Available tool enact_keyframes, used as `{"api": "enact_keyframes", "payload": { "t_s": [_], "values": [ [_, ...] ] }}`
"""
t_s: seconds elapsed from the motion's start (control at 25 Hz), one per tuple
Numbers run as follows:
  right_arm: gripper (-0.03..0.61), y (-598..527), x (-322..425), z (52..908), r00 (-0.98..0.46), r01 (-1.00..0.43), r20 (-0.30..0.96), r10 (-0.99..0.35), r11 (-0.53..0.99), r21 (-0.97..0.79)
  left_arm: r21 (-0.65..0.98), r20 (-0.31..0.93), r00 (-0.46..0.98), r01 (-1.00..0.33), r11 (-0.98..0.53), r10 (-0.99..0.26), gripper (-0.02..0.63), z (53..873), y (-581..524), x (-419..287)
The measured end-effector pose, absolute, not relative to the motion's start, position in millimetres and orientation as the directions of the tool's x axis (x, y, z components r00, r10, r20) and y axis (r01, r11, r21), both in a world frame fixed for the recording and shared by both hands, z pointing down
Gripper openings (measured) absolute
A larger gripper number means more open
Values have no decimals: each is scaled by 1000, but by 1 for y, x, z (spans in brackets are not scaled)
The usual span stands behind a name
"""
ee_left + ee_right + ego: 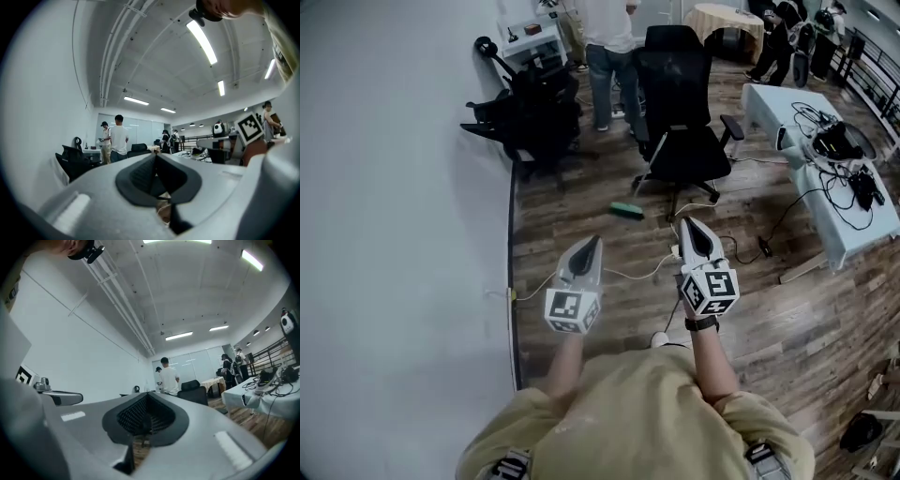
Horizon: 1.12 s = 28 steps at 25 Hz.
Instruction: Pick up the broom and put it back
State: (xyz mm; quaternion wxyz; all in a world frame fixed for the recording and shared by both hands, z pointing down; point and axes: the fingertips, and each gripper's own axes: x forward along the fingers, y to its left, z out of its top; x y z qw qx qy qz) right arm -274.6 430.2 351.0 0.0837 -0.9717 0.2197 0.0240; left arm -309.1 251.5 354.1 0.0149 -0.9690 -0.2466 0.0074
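Observation:
A small green brush head [626, 210], which may be the broom's, lies on the wood floor just in front of a black office chair [680, 131]; no handle shows. My left gripper [594, 242] is held level over the floor, short of the green head and to its left, jaws shut and empty. My right gripper [685, 223] is level too, to the right of the green head, also shut with nothing in it. In the left gripper view the left gripper's [154, 161] pads meet. The right gripper view shows the right gripper's [146, 401] ribbed pads together.
A white wall [394, 234] runs along the left. Black folded chairs [530, 117] stand against it. A person in jeans [605, 56] stands beyond the office chair. A white table [825, 202] with cables and gear is at the right. A white cable [628, 274] crosses the floor.

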Motion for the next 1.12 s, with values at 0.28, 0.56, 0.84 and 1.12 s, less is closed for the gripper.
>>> {"api": "enact_keyframes", "payload": {
  "t_s": [0.28,0.56,0.84,1.12],
  "values": [
    [8,516,-217,386,955,-293,-34,-295,-916,-273,9,97,875,477,-879,475,3,387,295,-263],
    [8,493,-160,411,929,-348,26,-369,-895,-280,68,150,843,512,-856,516,3,420,313,-199],
    [8,471,-41,418,927,-339,76,-367,-908,-246,171,99,778,601,-780,621,3,423,320,-71],
    [8,405,93,394,918,-374,73,-391,-911,-176,181,64,768,620,-764,638,3,411,262,75]
  ]
}}
